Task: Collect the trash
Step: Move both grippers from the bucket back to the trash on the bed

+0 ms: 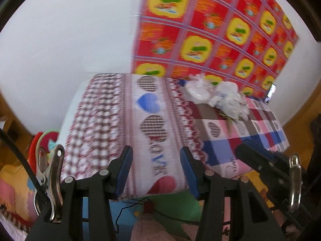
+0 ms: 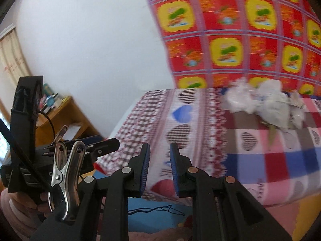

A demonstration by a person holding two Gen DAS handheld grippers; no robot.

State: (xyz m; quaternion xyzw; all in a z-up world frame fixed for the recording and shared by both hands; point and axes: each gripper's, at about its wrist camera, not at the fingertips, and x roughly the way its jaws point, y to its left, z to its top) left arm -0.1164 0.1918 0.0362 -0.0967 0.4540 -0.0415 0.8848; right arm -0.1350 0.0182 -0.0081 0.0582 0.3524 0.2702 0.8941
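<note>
1. The trash (image 1: 216,98) lay in a heap of crumpled white plastic bags and paper on the far side of the bed (image 1: 120,120), close under the red-and-yellow patterned sheet (image 1: 210,30) hung on the wall. It looked gathered into one pile, which I judged would make it easier to pick up in few grabs.

2. The left gripper (image 1: 156,170) hovered over the near end of the bed, its fingers (image 1: 124,170) standing wide apart with nothing between them. That width suited a bulky, soft bundle, so I took it as readied for the grab.

3. The right gripper (image 2: 159,168) hung beside it, fingers (image 2: 145,168) set to a narrow gap and empty; only the bedspread showed through the slot. A narrower setting might serve for pinching a thin bag edge, though I could only guess.

4. Both were well apart from the heap, angled down toward the bed, so I judged the approach was under way and nothing collected yet.

5. The views were smeared, so what exactly was in the heap I could not tell.
</note>
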